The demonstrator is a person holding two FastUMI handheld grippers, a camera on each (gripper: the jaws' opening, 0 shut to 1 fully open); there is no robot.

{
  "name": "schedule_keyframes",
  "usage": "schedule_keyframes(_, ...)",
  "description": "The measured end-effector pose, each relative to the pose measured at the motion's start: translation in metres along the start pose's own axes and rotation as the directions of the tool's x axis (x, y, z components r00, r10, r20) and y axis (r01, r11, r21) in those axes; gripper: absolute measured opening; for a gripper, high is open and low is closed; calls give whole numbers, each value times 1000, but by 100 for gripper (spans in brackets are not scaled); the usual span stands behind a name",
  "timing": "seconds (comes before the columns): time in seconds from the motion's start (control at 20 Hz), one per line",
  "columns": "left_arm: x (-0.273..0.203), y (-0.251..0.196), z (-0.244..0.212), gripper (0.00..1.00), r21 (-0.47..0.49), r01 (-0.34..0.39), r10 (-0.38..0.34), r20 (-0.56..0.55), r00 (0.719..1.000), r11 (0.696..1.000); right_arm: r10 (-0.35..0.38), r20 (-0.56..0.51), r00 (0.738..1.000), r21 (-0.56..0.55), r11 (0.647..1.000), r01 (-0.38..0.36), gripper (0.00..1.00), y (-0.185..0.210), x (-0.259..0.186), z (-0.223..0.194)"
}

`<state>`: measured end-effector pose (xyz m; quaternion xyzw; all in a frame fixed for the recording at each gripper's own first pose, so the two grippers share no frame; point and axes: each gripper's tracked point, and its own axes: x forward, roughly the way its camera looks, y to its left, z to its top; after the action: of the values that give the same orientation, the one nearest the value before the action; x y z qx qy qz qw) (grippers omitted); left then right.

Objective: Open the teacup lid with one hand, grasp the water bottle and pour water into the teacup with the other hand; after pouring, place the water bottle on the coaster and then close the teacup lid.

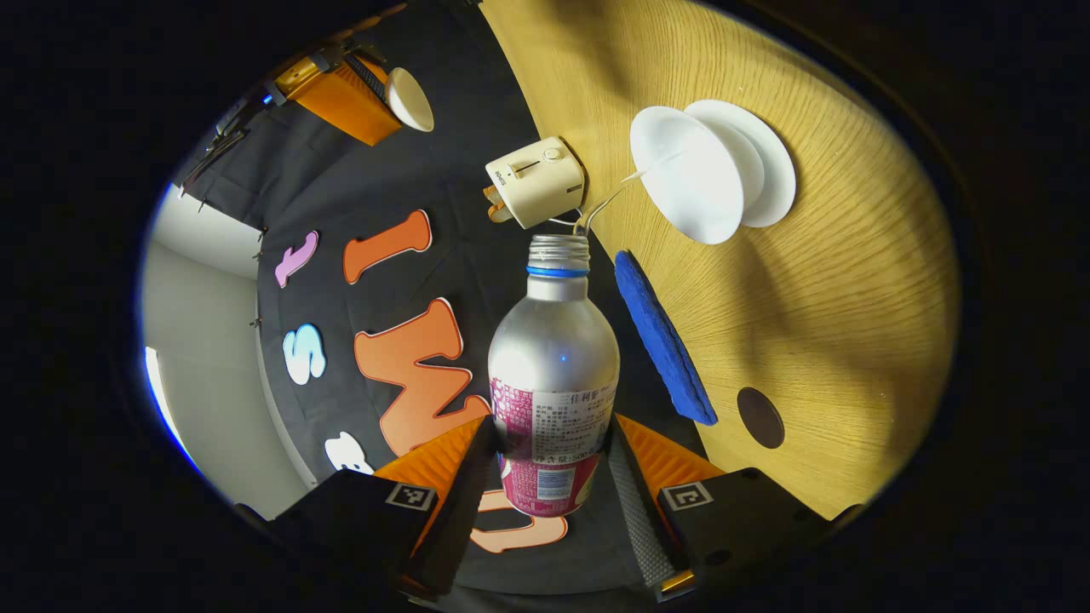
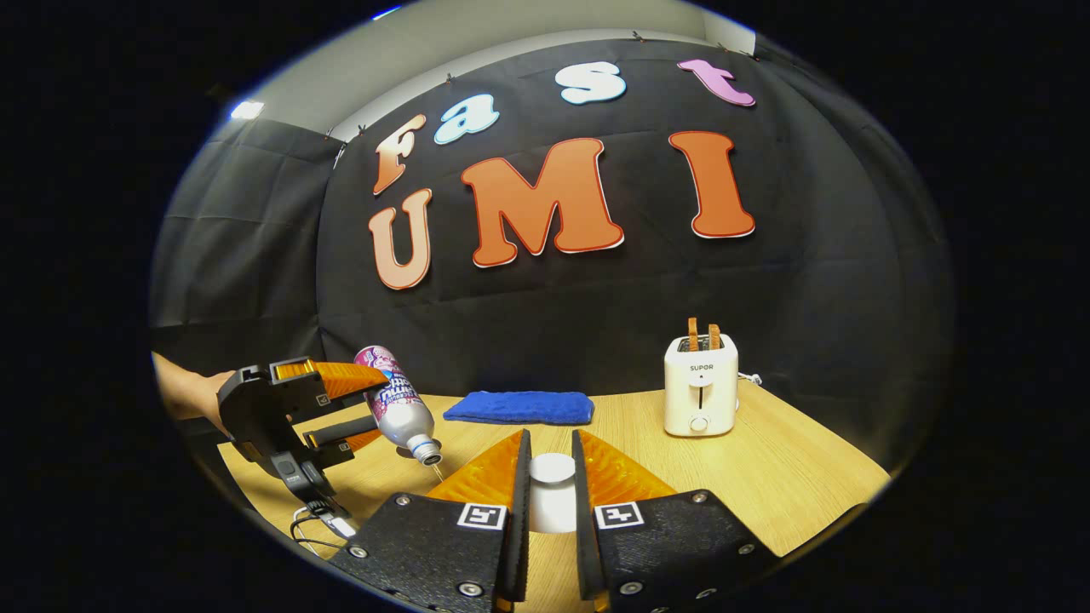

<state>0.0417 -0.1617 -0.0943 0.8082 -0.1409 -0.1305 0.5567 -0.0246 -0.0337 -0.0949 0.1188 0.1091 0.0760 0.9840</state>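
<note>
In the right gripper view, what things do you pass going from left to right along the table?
The other hand-held gripper → the tilted water bottle it holds → blue cloth → white lid held up close → toaster.

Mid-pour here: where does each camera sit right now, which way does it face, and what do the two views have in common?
Left gripper view: rides the left gripper, rolled sideways, looking along the tilted water bottle toward the teacup on the table; own fingers clamp the bottle.
Right gripper view: rides the right gripper, level, facing the booth wall; own fingers pinch the teacup lid; a hand holds the left gripper.
Shared: bottle, toaster, blue cloth, table.
</note>
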Motion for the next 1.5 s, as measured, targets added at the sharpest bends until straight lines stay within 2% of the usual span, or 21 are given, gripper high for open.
schedule_keyframes(0.2, 2, 4, 0, 81, 19, -3, 2, 11, 1000, 1000, 1, -1, 1000, 2, 1000, -1, 24, 0, 1, 0)
schedule_keyframes(0.25, 3, 5, 0, 78, 29, -2, 1, 14, 1000, 1000, 7, -1, 1000, 7, 1000, -7, 24, 1, 2, -1)
schedule_keyframes(0.35, 3, 10, 1, 81, 54, -4, 3, 31, 1000, 999, 8, 1, 1000, 9, 1000, -8, 24, 1, 3, -1)
schedule_keyframes(0.5, 4, 9, 1, 78, 73, 15, -19, 47, 999, 997, 13, 6, 1000, 13, 1000, -13, 24, 1, 2, 0)
schedule_keyframes(0.55, 4, 10, 3, 84, 91, 22, -27, 51, 998, 996, 16, 7, 1000, 16, 1000, -16, 24, 2, 3, 0)
schedule_keyframes(0.6, 4, 14, 3, 78, 108, 23, -29, 59, 998, 994, 20, 6, 1000, 15, 1000, -20, 24, 2, 4, 0)
schedule_keyframes(0.8, 7, 15, 5, 81, 143, 24, -34, 69, 997, 989, 15, 12, 1000, 17, 1000, -16, 24, 0, 3, 2)
schedule_keyframes(0.9, 7, 21, 9, 79, 154, 19, -33, 87, 996, 988, 7, 20, 1000, 47, 999, -8, 24, -3, 4, 6)
schedule_keyframes(0.95, 6, 23, 10, 82, 169, 20, -36, 90, 995, 985, 10, 14, 1000, 50, 999, -10, 24, -2, 7, 4)
schedule_keyframes(1.0, 6, 26, 12, 82, 179, 17, -36, 100, 994, 984, 1, 19, 1000, 49, 999, -1, 28, -3, 11, 7)
schedule_keyframes(1.05, 7, 28, 12, 82, 188, 16, -35, 101, 994, 982, -3, 20, 1000, 46, 999, 2, 24, -4, 14, 9)
schedule_keyframes(1.25, 13, 36, 10, 82, 211, 3, -27, 108, 994, 977, 7, 25, 1000, 30, 1000, -8, 24, -3, 11, 9)
schedule_keyframes(1.3, 13, 38, 9, 84, 220, -5, -20, 108, 994, 976, 10, 24, 1000, 24, 1000, -10, 24, -2, 11, 9)
schedule_keyframes(1.4, 12, 37, 10, 79, 228, -6, -19, 112, 994, 974, 15, 19, 1000, 16, 1000, -15, 23, -1, 12, 8)
schedule_keyframes(1.5, 12, 31, 9, 82, 232, 1, -27, 108, 994, 973, 21, 7, 1000, 9, 1000, -21, 24, 0, 14, 7)
